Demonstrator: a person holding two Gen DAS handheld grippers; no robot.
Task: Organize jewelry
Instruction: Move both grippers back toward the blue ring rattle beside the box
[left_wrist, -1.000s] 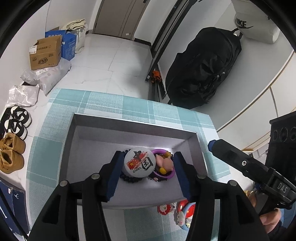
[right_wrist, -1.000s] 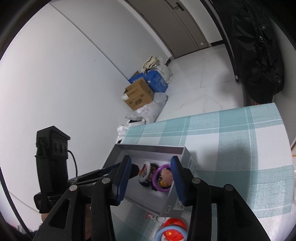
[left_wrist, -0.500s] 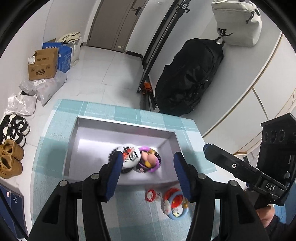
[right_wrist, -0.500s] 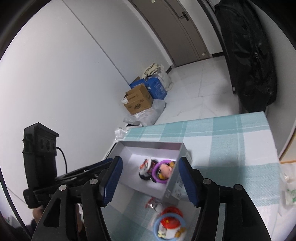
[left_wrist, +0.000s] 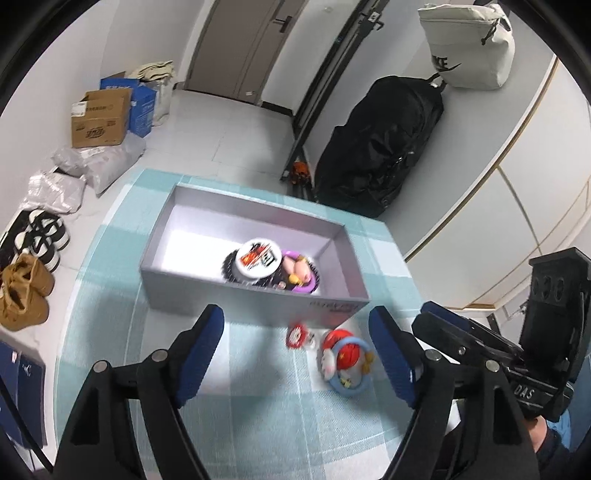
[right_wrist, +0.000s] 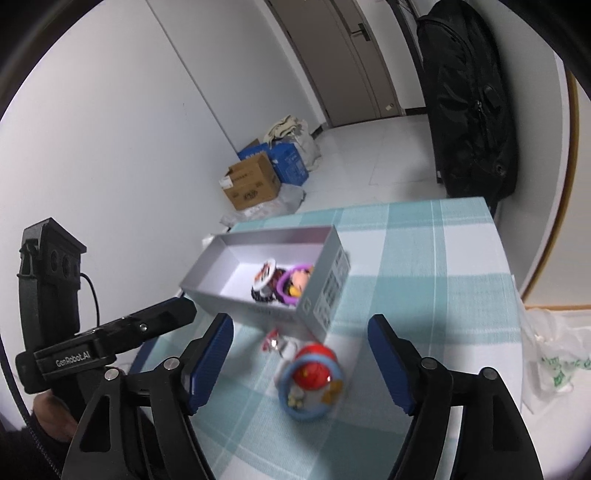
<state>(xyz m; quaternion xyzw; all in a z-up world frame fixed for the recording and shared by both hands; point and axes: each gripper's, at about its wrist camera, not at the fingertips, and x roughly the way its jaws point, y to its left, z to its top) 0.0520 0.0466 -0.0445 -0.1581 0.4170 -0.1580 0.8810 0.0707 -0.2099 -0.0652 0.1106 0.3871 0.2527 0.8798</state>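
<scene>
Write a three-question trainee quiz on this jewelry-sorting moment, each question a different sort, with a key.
1. True or false: the left gripper is shut on a bracelet.
2. Multiple choice: where does the blue-ringed bracelet lie? A) inside the grey box B) on the checked tablecloth in front of the box C) on the floor
3. Fill in: inside the box, next to the white round charm, sits a bracelet with a ___ ring.

Key: 1 false, both the left and the right gripper are open and empty; 2 B; 3 purple.
</scene>
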